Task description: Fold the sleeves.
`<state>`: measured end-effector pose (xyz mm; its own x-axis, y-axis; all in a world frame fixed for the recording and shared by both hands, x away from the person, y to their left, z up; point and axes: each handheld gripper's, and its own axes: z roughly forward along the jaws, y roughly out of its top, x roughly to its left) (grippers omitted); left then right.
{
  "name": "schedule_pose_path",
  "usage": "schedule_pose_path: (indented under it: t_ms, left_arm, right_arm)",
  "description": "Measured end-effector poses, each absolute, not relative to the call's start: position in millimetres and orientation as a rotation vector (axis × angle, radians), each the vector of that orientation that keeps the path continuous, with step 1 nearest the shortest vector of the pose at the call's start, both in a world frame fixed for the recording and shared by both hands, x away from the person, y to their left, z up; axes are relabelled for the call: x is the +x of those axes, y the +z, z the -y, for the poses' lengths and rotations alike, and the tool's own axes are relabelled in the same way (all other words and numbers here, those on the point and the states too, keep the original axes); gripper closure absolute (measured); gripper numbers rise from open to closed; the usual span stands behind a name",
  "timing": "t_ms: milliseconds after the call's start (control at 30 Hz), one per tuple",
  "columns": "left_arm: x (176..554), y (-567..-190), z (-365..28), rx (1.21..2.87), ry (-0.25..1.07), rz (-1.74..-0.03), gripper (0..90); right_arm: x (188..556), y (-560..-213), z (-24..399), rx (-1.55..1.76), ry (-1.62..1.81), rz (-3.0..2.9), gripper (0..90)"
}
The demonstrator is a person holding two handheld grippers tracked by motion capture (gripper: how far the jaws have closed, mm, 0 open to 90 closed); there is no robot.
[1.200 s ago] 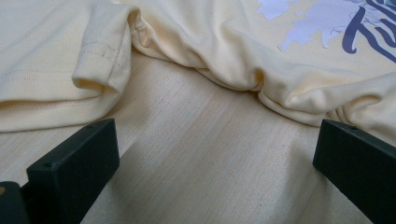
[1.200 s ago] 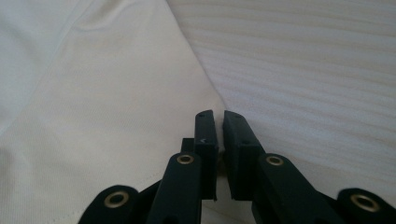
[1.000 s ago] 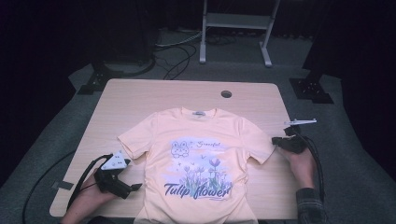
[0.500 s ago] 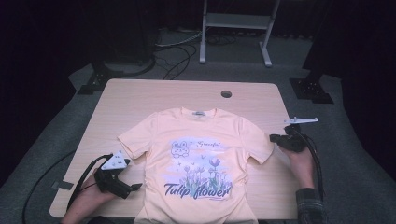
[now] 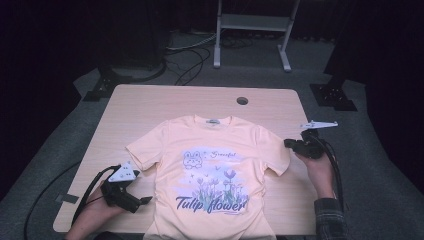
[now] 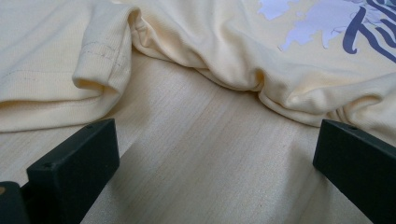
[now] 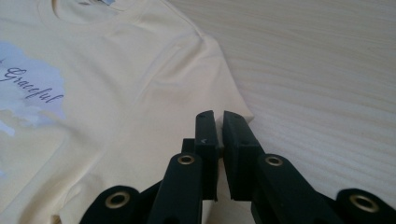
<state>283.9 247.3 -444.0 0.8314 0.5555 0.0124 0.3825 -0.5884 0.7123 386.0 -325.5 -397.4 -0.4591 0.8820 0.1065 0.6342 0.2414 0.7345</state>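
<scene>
A pale yellow T-shirt is spread flat, print up, on the near half of the worktop, its hem reaching the near edge. Bare wood is left beyond the collar and beside both sleeves. The right claw is held at the right sleeve's hem, jaws closed, with no cloth seen pinched between them. The left claw is rested low beside the shirt's left flank, below the left sleeve, jaws spread wide over bare wood, nothing gripped.

Overhead light falls brightly on the pale wooden table, while the room in the upper frame stays dark. In the left gripper view, soft shadows lie under the peach cotton T-shirt's folds, and the nearest black jaws blur slightly.
</scene>
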Motion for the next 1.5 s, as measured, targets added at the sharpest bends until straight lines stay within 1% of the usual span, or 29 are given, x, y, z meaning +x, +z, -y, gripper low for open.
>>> schedule_pose_path:
  t_ms: [400, 733, 1500]
  left_arm:
    - [283.8, -444.0, -247.1, 2.268, 0.303, -0.685, 0.0]
    - [283.6, -444.2, -246.9, 2.265, 0.304, -0.686, 0.0]
    - [283.5, -444.2, -246.9, 2.265, 0.304, -0.687, 0.0]
  right_arm:
    - [393.5, -385.5, 309.1, 1.348, 1.153, -2.217, 84.8]
    - [406.7, -376.1, 278.0, 1.254, 1.190, -2.265, 84.8]
    - [411.2, -366.3, 235.4, 1.112, 1.269, -2.344, 84.8]
